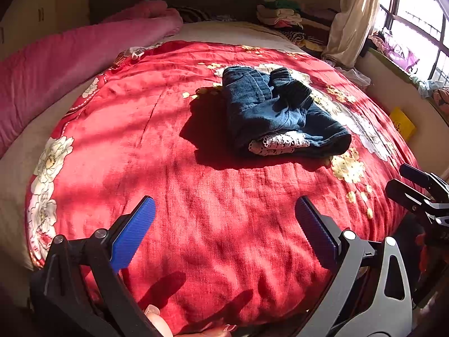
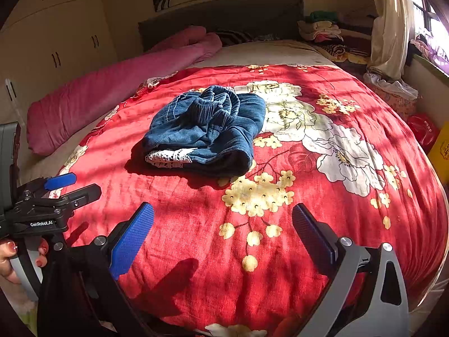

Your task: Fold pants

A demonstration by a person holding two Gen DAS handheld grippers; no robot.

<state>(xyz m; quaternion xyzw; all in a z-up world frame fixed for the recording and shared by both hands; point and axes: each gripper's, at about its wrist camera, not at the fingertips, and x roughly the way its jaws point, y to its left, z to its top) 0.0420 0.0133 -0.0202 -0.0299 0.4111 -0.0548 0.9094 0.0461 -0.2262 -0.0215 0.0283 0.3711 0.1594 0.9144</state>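
Dark blue denim pants (image 1: 277, 109) (image 2: 206, 129) lie in a folded bundle on the red flowered bedspread (image 1: 196, 196) (image 2: 280, 238), a white lace trim showing at the near end. My left gripper (image 1: 224, 224) hovers open over the spread, well short of the pants, nothing between its blue pads. My right gripper (image 2: 223, 230) is open too, near and to the right of the bundle. Each gripper shows in the other's view: the right one (image 1: 407, 179) at the right edge, the left one (image 2: 73, 185) at the left, held by a hand (image 2: 11, 255).
A pink rolled quilt (image 1: 70, 64) (image 2: 112, 92) lies along the bed's left side. Stacked clothes (image 2: 322, 29) sit by the dark headboard (image 2: 224, 14). A curtain (image 2: 390, 22) and window are at right, with a yellow box (image 1: 402, 123) and red bag (image 2: 422, 132) beside the bed.
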